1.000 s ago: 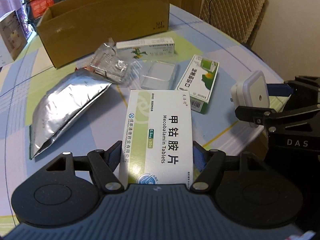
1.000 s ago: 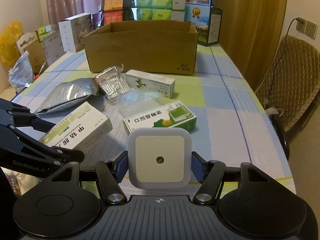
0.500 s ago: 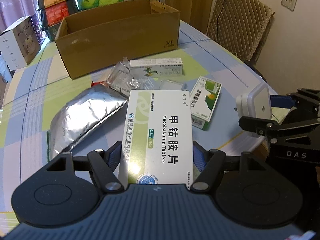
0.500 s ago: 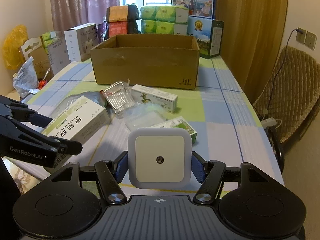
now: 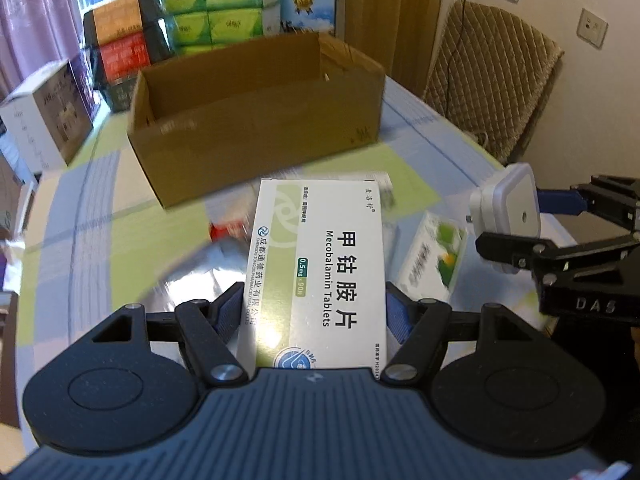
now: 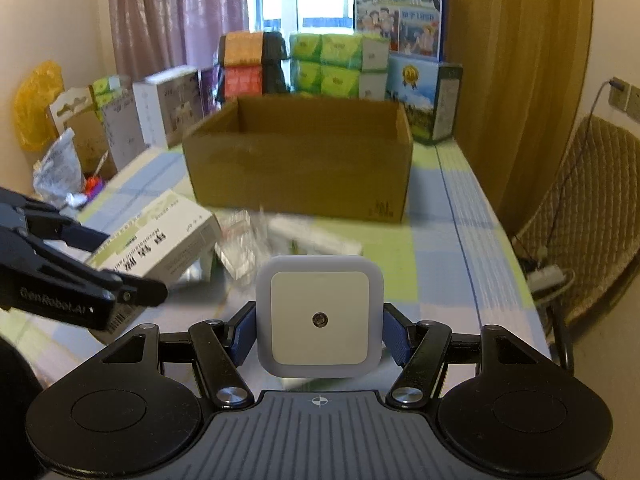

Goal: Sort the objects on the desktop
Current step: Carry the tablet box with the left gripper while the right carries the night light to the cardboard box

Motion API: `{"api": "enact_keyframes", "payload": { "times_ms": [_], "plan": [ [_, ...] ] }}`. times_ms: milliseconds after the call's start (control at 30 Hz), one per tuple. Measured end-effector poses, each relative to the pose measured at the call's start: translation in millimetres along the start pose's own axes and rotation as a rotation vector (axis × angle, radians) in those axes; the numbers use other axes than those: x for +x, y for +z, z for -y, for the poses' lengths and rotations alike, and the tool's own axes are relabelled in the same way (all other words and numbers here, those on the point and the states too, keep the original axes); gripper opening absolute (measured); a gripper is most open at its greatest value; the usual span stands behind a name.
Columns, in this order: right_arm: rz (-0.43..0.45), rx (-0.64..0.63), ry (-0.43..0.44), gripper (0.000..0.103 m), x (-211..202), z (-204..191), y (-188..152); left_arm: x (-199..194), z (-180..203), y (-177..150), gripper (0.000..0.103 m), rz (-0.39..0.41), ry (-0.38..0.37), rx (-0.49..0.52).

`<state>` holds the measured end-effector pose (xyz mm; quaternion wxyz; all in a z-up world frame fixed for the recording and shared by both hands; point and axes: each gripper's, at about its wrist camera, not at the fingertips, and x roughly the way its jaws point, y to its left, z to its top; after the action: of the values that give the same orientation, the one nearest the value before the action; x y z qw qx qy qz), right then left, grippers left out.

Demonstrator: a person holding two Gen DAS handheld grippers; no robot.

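From the left wrist, the left claw (image 5: 316, 312) pinches the white-and-green Mecobalamin tablet box (image 5: 320, 272) by its long sides, lifted clear of the worktop (image 5: 80, 248). Compared with a second ago the open cardboard box (image 5: 256, 112) looms larger and nearer, and the items lying below, a foil pouch (image 5: 200, 276) and a green-printed carton (image 5: 434, 254), have slid down the view and blurred. At the right edge the right claw (image 5: 516, 232) carries the white square night light (image 5: 506, 212), higher in the frame than before. From the right wrist, the right claw (image 6: 319, 332) is clamped on the night light (image 6: 319, 316) at both side edges; the cardboard box (image 6: 300, 168) has drawn closer, and the left claw (image 6: 120, 264) holds the tablet box (image 6: 160, 236) raised at left.
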<state>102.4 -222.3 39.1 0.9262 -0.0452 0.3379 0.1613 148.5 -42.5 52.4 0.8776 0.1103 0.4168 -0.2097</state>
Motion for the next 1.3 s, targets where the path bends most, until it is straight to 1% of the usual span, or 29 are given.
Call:
{"api": "enact_keyframes", "payload": {
  "times_ms": [200,333,433,533,667,833,1033,1300],
  "plan": [
    [0.045,-0.035,0.003,0.062,28,12,74,4,-24,61,0.067,0.05,0.026,0.001],
    [0.048,-0.073,-0.004,0.062,63,18,122,21,-44,105,0.067,0.077,0.057,-0.006],
    [0.037,-0.097,-0.006,0.062,94,20,151,37,-61,130,0.067,0.084,0.07,-0.027],
    [0.022,-0.112,-0.01,0.062,123,22,173,54,-78,151,0.067,0.08,0.081,-0.047],
    [0.005,-0.125,-0.008,0.062,156,23,190,76,-98,168,0.067,0.068,0.091,-0.06],
    [-0.02,-0.136,-0.018,0.062,189,27,200,103,-113,179,0.067,0.052,0.091,-0.072],
    [-0.058,-0.132,-0.028,0.062,218,36,198,132,-121,183,0.067,0.036,0.079,-0.097],
    [-0.102,-0.105,-0.029,0.062,248,47,190,166,-128,185,0.067,0.013,0.066,-0.129]
  ]
}}
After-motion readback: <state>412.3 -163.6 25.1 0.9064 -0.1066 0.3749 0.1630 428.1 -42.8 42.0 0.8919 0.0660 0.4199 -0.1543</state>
